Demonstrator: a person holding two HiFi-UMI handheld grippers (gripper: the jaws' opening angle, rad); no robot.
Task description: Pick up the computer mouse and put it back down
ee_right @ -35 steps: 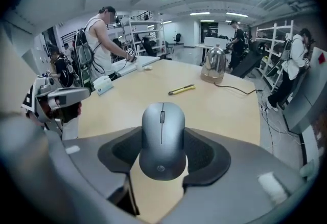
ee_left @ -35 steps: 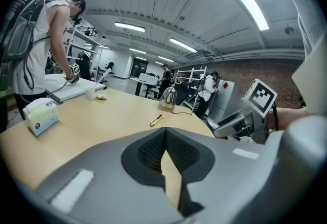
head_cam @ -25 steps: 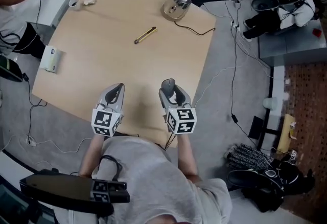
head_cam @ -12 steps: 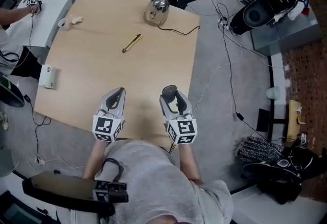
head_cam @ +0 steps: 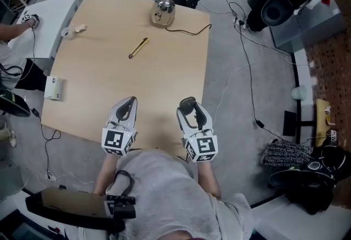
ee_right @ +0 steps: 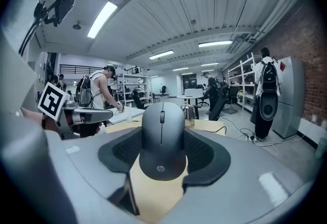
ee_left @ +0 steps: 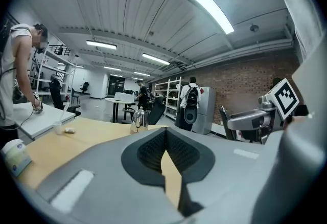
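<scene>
The right gripper point(head_cam: 189, 104) is clamped on a black HP computer mouse point(ee_right: 162, 138), held over the near edge of the wooden table point(head_cam: 98, 80). The left gripper point(head_cam: 128, 103) beside it is closed, empty. Farther off lie a kettle point(head_cam: 163, 10) and possibly a brass pen point(head_cam: 138, 47)

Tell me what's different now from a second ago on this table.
Little changed. The head view pulled back, so the table looks smaller; both grippers seem raised slightly over its near edge. The right gripper still holds the mouse; the left gripper stays shut and empty. The kettle, gold pen and white box lie where they were.
</scene>
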